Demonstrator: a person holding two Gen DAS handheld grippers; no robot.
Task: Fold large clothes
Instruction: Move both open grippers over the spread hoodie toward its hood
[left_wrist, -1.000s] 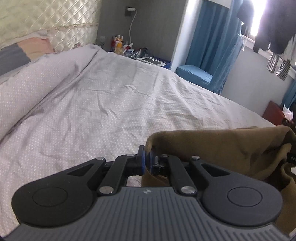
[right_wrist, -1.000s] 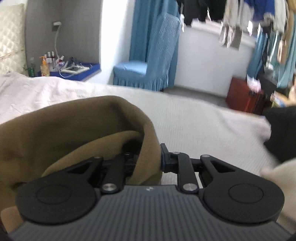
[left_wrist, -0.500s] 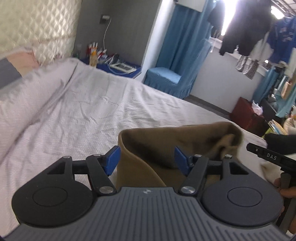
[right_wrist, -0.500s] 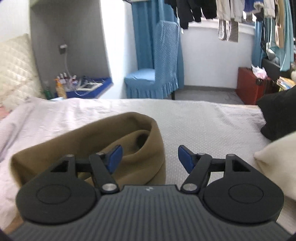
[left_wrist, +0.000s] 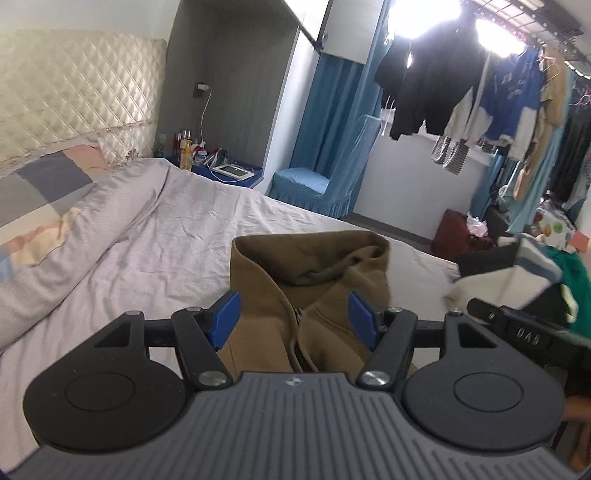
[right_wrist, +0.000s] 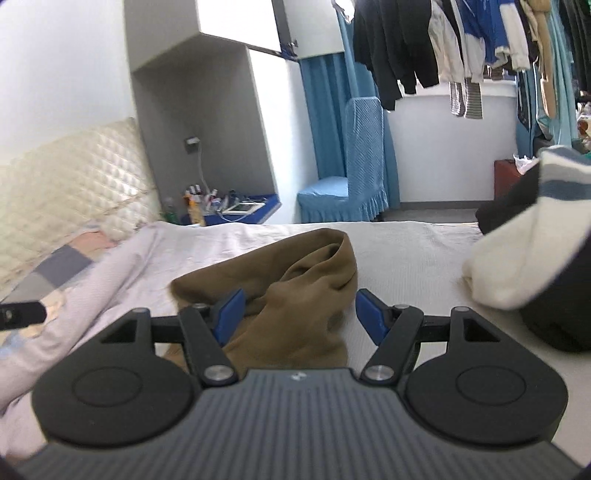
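Note:
A brown hooded garment (left_wrist: 314, 269) lies folded in a heap on the bed (left_wrist: 155, 236), its hood and zip facing me. My left gripper (left_wrist: 293, 319) is open just above its near edge, holding nothing. In the right wrist view the same garment (right_wrist: 295, 280) lies below my right gripper (right_wrist: 301, 314), which is also open and empty. The right gripper's body shows at the right edge of the left wrist view (left_wrist: 524, 332).
A pile of cream, striped and black clothes (right_wrist: 524, 258) lies on the bed to the right. Pillows (left_wrist: 40, 192) and a quilted headboard are at the left. A blue chair (right_wrist: 351, 184), a bedside shelf (left_wrist: 229, 171) and hanging clothes (left_wrist: 461, 92) stand beyond the bed.
Both grippers were shut on the brown garment, then opened and let it drop on the bed. Both have since lifted and pulled back a little.

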